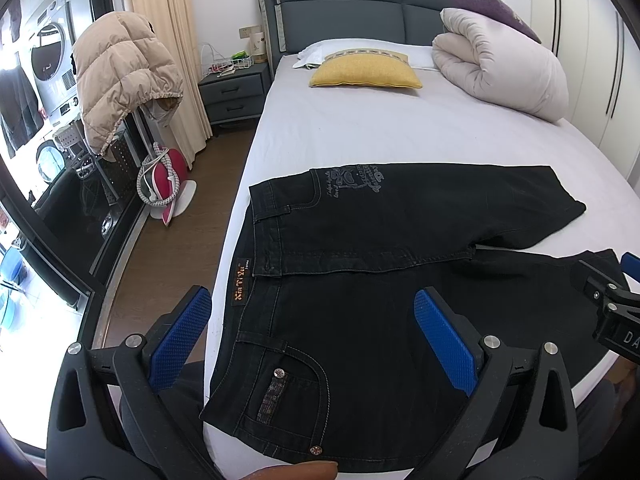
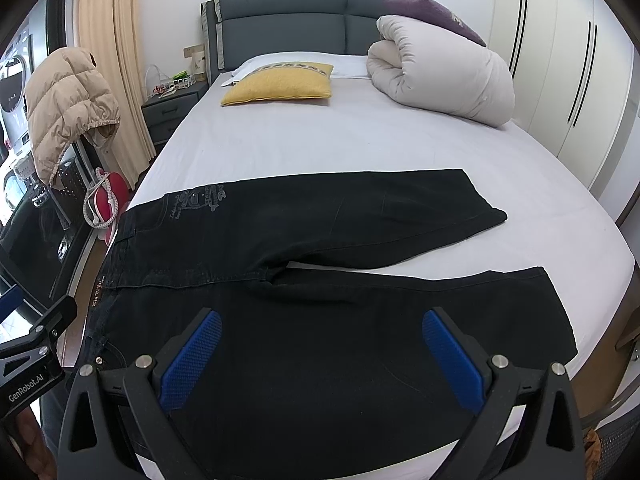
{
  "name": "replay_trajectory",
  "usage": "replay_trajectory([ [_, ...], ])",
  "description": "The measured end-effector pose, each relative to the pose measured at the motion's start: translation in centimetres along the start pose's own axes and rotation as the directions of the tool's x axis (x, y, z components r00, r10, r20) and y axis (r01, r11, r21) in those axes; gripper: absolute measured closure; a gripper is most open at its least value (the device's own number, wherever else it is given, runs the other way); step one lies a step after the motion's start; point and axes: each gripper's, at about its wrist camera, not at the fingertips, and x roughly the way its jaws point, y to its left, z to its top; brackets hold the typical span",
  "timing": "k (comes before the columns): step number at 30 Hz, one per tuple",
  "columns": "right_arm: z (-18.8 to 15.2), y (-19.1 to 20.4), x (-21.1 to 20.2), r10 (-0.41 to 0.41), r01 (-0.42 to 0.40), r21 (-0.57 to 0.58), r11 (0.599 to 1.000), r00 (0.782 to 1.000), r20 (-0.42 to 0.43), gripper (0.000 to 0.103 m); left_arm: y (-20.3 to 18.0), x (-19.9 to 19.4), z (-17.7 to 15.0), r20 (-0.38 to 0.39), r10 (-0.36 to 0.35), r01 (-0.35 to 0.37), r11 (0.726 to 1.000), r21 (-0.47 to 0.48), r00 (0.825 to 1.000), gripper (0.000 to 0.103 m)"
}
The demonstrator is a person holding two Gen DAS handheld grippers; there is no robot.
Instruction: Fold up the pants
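Observation:
Black jeans [image 1: 360,280] lie flat on the white bed [image 1: 360,128], waistband to the left, both legs spread to the right in a V. They also show in the right wrist view [image 2: 320,320]. My left gripper [image 1: 312,336] is open and empty above the waistband and near back pocket. My right gripper [image 2: 320,356] is open and empty above the near leg. The right gripper's body shows at the right edge of the left wrist view [image 1: 612,304]. The left gripper's body shows at the left edge of the right wrist view [image 2: 36,344].
A yellow pillow [image 1: 366,72] and a rolled white duvet [image 1: 500,64] lie at the bed's head. A nightstand [image 1: 234,94], a beige puffer jacket [image 1: 120,76] and a red iron [image 1: 168,184] are left of the bed. Wardrobe doors [image 2: 560,60] stand to the right.

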Motion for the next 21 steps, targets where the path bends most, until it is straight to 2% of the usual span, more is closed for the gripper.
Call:
replay_trajectory([
  [21, 0.1, -0.02, 0.13, -0.003, 0.002, -0.007, 1.0, 1.0, -0.005, 0.0, -0.15, 0.17, -0.26, -0.005, 0.0, 0.001, 1.0, 0.002, 1.0, 0.0],
])
